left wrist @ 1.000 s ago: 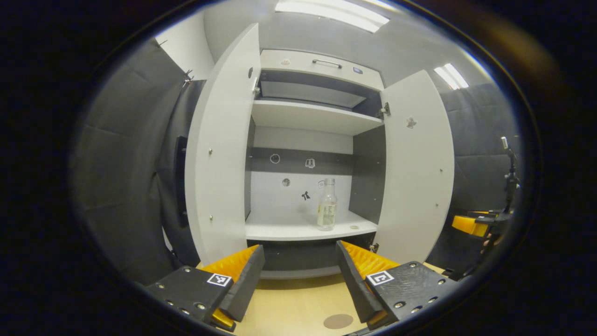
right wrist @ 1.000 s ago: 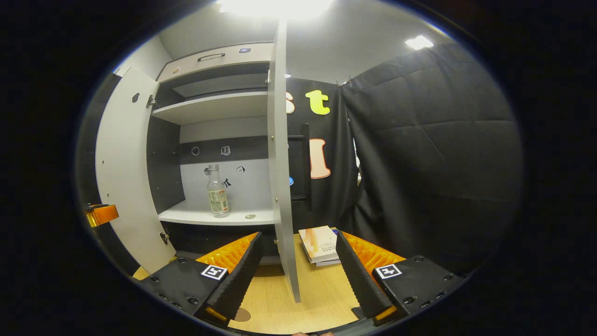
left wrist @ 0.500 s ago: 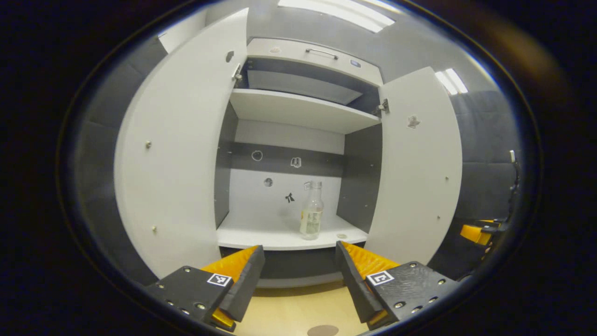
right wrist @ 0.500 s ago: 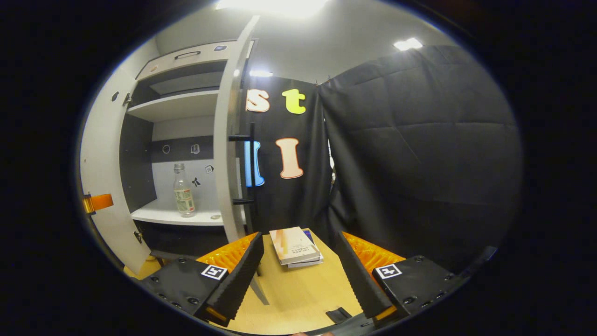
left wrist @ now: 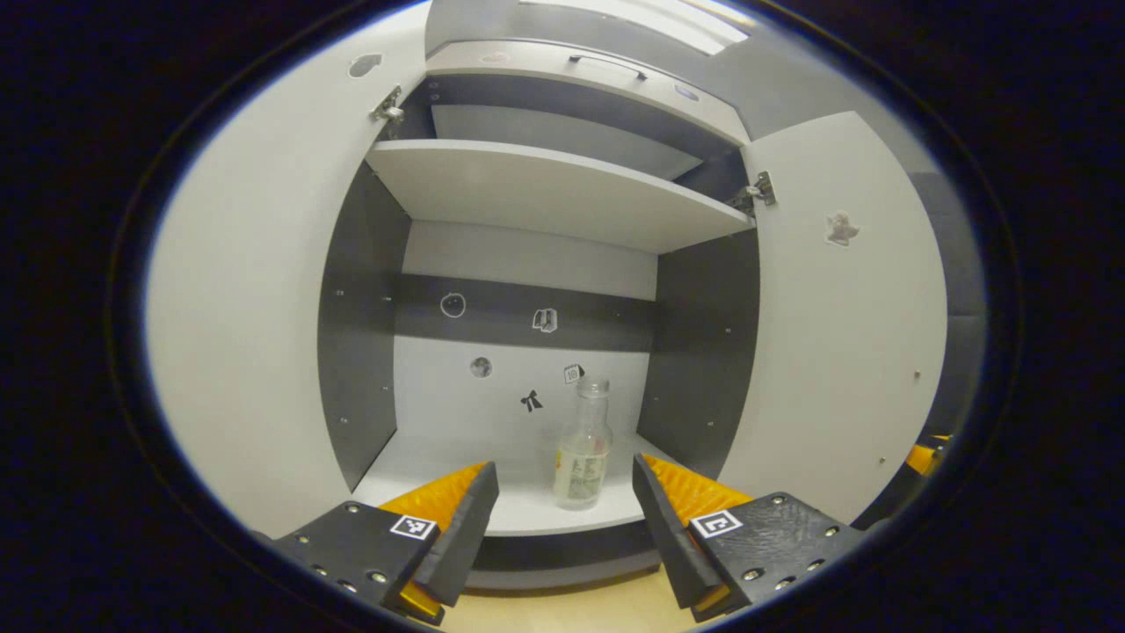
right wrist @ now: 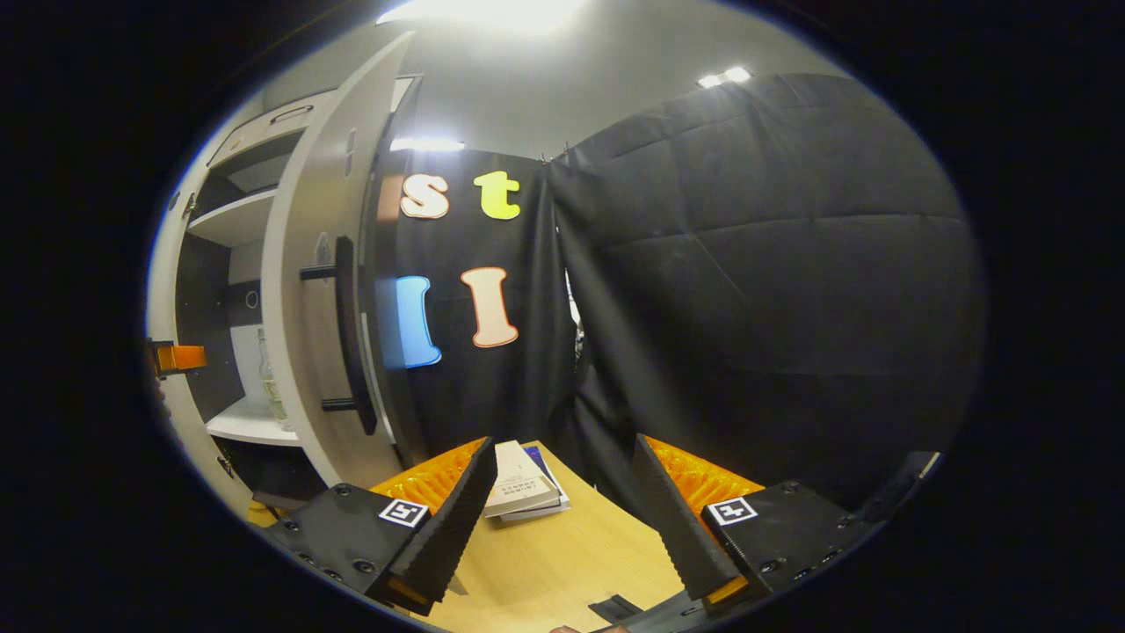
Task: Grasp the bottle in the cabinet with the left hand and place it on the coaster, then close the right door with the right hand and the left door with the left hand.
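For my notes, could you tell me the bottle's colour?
Clear bottle with a pale label, best in the left gripper view.

Bright ceiling panels (right wrist: 479, 13) glare white at twelve o'clock in both views and light the pale cabinet (left wrist: 545, 189) evenly, its recess shaded beneath the shelf, while fisheye distortion bows the doors (left wrist: 255, 290) at nine and three o'clock and edges soften slightly.

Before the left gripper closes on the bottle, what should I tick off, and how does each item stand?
1. Left gripper open: ok.
2. Bottle upright on the shelf: ok.
3. Bottle lined up with the gap between the fingers: ok.
4. Fingers beside the bottle: not ok, short of it.
5. Both doors open, left door and right door: ok.
6. Coaster free: cannot tell.
7. Right gripper open, away from the cabinet: ok.
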The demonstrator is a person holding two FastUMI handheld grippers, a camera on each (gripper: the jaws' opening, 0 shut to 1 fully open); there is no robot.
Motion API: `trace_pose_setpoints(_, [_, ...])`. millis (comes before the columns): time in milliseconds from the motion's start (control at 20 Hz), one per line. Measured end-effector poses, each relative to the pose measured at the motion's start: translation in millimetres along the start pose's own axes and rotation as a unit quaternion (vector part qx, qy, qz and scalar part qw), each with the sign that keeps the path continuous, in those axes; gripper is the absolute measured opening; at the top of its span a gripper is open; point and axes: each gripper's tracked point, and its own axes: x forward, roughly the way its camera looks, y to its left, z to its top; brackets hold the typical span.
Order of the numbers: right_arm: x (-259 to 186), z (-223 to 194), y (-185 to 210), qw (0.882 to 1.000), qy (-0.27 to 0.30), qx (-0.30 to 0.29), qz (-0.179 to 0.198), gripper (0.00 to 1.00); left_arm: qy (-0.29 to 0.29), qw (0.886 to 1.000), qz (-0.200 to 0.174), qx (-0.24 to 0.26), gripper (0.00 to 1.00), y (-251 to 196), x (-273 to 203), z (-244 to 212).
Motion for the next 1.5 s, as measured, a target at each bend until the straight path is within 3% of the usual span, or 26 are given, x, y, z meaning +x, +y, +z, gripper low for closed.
trace_pose_setpoints(550, [32.4,-4.3,-34.4,0.998,-0.001,0.009,-0.061,0.99,-0.003,0.998,-0.030,0.049,0.89,-30.9,113.7,-0.9])
trace_pose_setpoints(950, [51.6,-8.3,-45.0,0.997,0.008,0.005,-0.074,0.99,-0.002,0.998,-0.039,0.043,0.90,-36.2,163.8,-13.9])
trace_pose_setpoints(1100, [58.3,-12.7,-43.3,0.997,0.014,0.003,-0.070,0.99,0.013,0.998,-0.042,0.051,0.60,-38.4,173.5,-23.2])
trace_pose_setpoints(1250, [62.9,-16.3,-40.8,0.998,0.020,0.001,-0.063,0.99,0.013,0.998,-0.045,0.046,0.41,-41.7,174.2,-23.5])
trace_pose_setpoints(1500, [62.4,-19.9,-35.8,0.998,0.026,0.006,-0.050,0.99,0.015,0.997,-0.050,0.064,0.37,-50.5,150.0,-12.6])
